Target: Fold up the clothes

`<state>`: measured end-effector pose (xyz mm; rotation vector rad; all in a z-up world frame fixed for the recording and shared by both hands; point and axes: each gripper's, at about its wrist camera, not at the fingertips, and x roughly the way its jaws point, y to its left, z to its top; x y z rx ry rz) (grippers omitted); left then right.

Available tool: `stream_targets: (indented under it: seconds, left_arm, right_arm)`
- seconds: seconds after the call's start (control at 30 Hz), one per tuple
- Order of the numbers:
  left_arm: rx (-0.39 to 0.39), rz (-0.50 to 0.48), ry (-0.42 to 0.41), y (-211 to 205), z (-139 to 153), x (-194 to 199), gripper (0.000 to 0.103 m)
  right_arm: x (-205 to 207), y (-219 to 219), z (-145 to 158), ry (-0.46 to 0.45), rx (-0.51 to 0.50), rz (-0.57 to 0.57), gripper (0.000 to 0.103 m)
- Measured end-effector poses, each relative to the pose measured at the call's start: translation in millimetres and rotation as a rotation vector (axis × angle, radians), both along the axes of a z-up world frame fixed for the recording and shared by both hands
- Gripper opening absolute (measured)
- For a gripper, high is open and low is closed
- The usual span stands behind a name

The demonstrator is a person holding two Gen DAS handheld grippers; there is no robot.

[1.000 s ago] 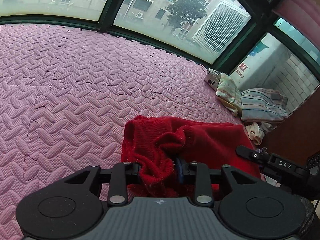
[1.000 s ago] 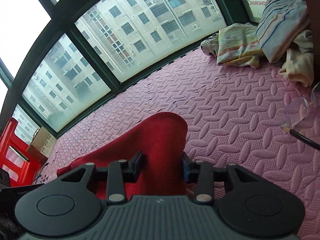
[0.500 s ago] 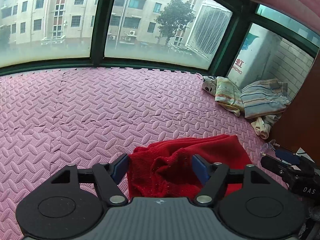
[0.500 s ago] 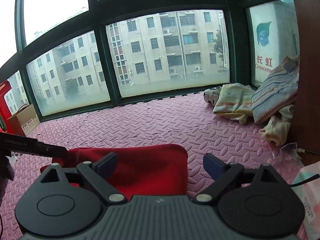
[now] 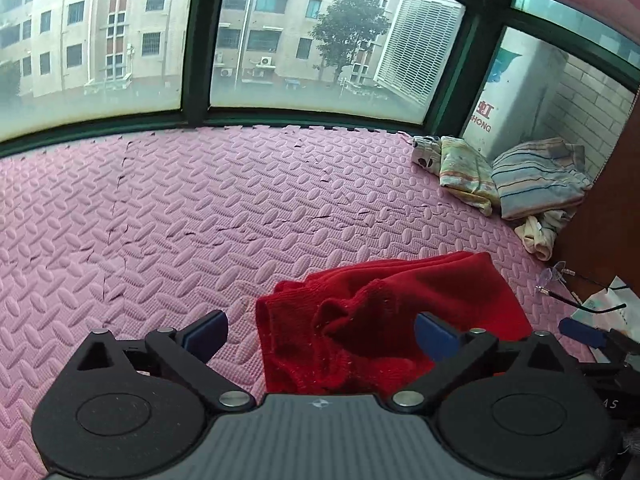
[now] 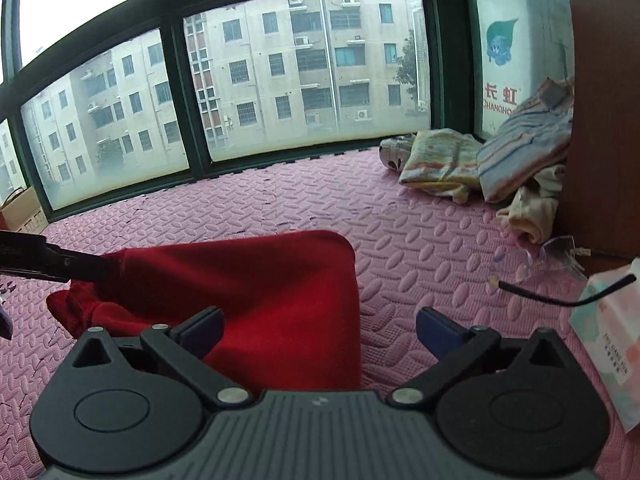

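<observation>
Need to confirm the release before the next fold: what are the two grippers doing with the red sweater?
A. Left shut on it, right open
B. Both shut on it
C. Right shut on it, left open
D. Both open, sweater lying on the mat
D: the left gripper and right gripper both have jaws spread wide, and the red sweater lies free on the mat.

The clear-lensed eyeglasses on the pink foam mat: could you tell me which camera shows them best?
The right wrist view: the clear-lensed eyeglasses lie fully visible, both lenses and a dark temple arm. The left wrist view shows them small at its right edge.
</observation>
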<state>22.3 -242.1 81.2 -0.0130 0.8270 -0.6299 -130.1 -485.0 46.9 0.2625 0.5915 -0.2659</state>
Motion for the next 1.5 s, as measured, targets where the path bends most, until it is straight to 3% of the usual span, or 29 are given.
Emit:
stream_targets:
  seconds: [0.1, 0.17, 0.33, 0.5, 0.6, 0.67, 0.83, 0.9, 0.97, 1.03, 1.1, 1.2, 1.5]
  left_arm:
    - [-0.057, 0.050, 0.056, 17, -6, 5, 0.101]
    - [-0.066, 0.063, 0.081, 20, -10, 7, 0.100]
    - [-0.001, 0.057, 0.067, 10, -12, 9, 0.098]
    - [0.010, 0.045, -0.025, 1, 5, 4, 0.098]
    - [0.011, 0.028, 0.003, -3, 1, 11, 0.098]
    - [-0.043, 0.029, 0.060, 4, -7, 15, 0.097]
    - [-0.070, 0.037, 0.208, 12, -34, 20, 0.080]
    - [-0.099, 0.030, 0.255, 15, -42, 21, 0.064]
    - [-0.125, 0.010, 0.278, 16, -44, 21, 0.059]
    - [-0.141, -0.013, 0.295, 17, -43, 19, 0.046]
    - [-0.148, -0.037, 0.307, 18, -40, 16, 0.041]
    - [-0.164, -0.060, 0.329, 20, -36, 10, 0.036]
    - [-0.180, -0.121, 0.433, 36, -33, -37, 0.036]
  right_arm:
    - [2, -28, -14, 0.022, 0.173, -0.031, 0.103]
    - [5, -37, -18, 0.027, 0.236, -0.050, 0.103]
    - [5, -30, -10, 0.003, 0.179, -0.073, 0.103]
    - [9, -6, -6, 0.005, 0.068, -0.036, 0.103]
    - [15, -4, -13, 0.020, 0.108, 0.004, 0.103]
    - [17, -8, -18, 0.026, 0.152, 0.002, 0.103]
    - [18, -20, -32, 0.043, 0.284, 0.052, 0.103]
    - [18, -24, -34, 0.045, 0.318, 0.070, 0.103]
    - [18, -27, -36, 0.043, 0.355, 0.091, 0.103]
    - [17, -29, -36, 0.046, 0.391, 0.130, 0.103]
    - [16, -29, -37, 0.048, 0.444, 0.166, 0.103]
    - [10, -26, -33, 0.054, 0.429, 0.180, 0.103]
    - [-37, -20, -14, 0.099, 0.429, 0.240, 0.103]
